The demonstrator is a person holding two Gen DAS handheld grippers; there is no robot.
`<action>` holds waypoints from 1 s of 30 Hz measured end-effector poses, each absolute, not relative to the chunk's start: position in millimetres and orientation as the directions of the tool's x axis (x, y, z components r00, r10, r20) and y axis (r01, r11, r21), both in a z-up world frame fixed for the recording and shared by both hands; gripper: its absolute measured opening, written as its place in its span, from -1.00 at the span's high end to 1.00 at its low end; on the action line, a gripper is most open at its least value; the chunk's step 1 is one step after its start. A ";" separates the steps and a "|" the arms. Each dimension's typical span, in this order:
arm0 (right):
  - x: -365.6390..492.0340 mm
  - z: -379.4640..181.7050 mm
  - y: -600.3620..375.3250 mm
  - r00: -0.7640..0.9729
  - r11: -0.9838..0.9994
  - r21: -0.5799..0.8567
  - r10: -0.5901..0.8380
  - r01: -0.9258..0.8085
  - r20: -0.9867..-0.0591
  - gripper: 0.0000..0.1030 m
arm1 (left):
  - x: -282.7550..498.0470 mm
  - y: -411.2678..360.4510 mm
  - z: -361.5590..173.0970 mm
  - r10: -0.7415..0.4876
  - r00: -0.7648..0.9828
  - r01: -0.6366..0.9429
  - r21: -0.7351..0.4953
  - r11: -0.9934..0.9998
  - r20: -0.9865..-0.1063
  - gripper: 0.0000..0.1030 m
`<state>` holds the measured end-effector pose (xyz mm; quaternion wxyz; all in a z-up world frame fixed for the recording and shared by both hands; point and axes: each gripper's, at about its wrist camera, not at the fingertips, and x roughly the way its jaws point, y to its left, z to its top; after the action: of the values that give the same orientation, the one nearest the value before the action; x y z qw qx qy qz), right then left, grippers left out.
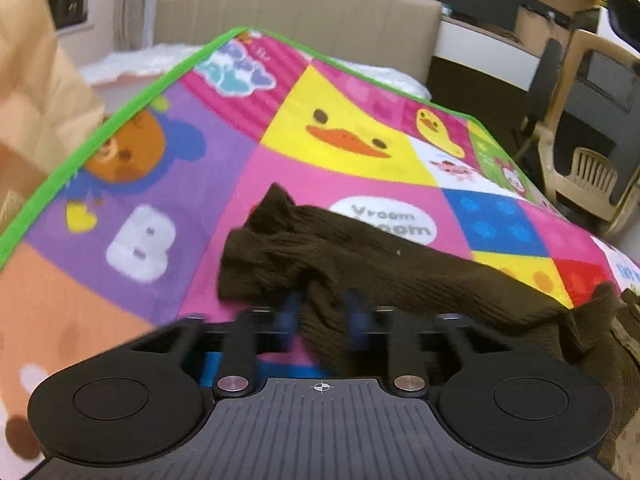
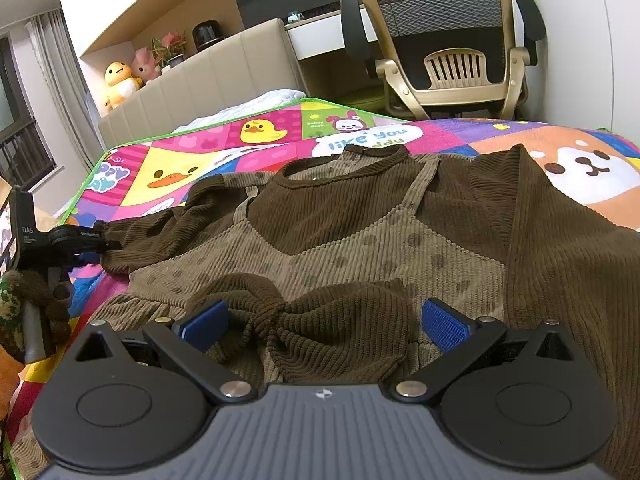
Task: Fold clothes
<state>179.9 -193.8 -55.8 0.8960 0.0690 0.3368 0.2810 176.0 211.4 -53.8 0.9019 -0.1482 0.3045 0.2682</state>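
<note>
The left hand-held gripper (image 1: 323,312) is low over the bed, pointing across the bright play mat (image 1: 192,184). Its two blue fingers (image 1: 291,312) are close together and pinch a bunch of dark brown cloth. That cloth is a sleeve (image 1: 320,248) of the brown top. The sleeve stretches across the pink part of the mat, near a white bubble with the word "Vroom". The left wrist view is a bit blurry.

The right hand-held gripper (image 2: 324,324) is low over the top too, pointing toward the neck hole. Its blue fingers (image 2: 446,326) are spread wide apart and hold nothing. Between them lies the other sleeve (image 2: 320,316), scrunched up on the front of the top.

The brown top (image 2: 360,232) lies spread out on the mat, front side up. Its middle is light brown with dark spots, and its sleeves and neck are dark brown. In the right wrist view, the left hand-held gripper shows at the left edge, gripping the sleeve end out to the side.

An office chair (image 2: 444,36) stands past the bed. Soft toys (image 2: 120,80) sit on a ledge behind the headboard (image 2: 208,76).
</note>
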 end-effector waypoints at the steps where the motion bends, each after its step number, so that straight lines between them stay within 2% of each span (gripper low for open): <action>1: 179.9 -55.7 -194.1 0.615 0.832 0.316 0.552 -0.456 -0.564 -1.00 | 176.3 207.9 -49.6 0.400 0.679 -0.563 -0.086 0.822 -0.616 0.81; 4: 180.0 -55.7 -194.9 0.613 0.829 0.326 0.557 -0.455 -0.560 -1.00 | 177.1 194.8 -27.2 0.405 0.737 -0.504 -0.040 0.863 -0.541 0.83; 8: 180.9 -55.8 -195.8 0.612 0.827 0.333 0.560 -0.453 -0.558 -1.00 | 174.0 175.5 3.3 0.361 0.812 -0.433 -0.060 0.899 -0.459 0.84; 15: 181.4 -56.2 -194.2 0.614 0.830 0.324 0.555 -0.454 -0.561 -1.00 | 170.8 135.8 38.4 0.264 0.891 -0.301 -0.046 0.953 -0.370 0.85; 21: 182.1 -56.1 -197.2 0.613 0.825 0.342 0.563 -0.450 -0.554 -1.00 | 192.0 77.6 55.2 0.052 0.935 -0.089 -0.090 0.992 -0.350 0.84; 26: 181.5 -55.7 -196.5 0.611 0.827 0.339 0.561 -0.448 -0.559 -1.00 | 205.2 37.6 42.7 -0.137 0.920 0.079 -0.170 0.982 -0.368 0.83; 28: 181.3 -55.1 -194.7 0.610 0.831 0.326 0.554 -0.451 -0.567 -1.00 | 204.9 27.1 32.2 -0.198 0.903 0.132 -0.191 0.973 -0.382 0.72; 29: 181.2 -55.0 -194.1 0.609 0.832 0.321 0.551 -0.453 -0.570 -1.00 | 203.5 22.5 26.6 -0.216 0.895 0.150 -0.193 0.970 -0.390 0.53; 30: 181.6 -54.6 -193.5 0.606 0.832 0.315 0.550 -0.456 -0.574 -1.00 | 201.9 19.2 21.8 -0.230 0.888 0.163 -0.195 0.967 -0.397 0.20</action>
<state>181.6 -193.5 -54.6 0.8936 0.0684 0.3429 0.2814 201.9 19.2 21.8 0.9685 -0.0783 0.2133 -0.1015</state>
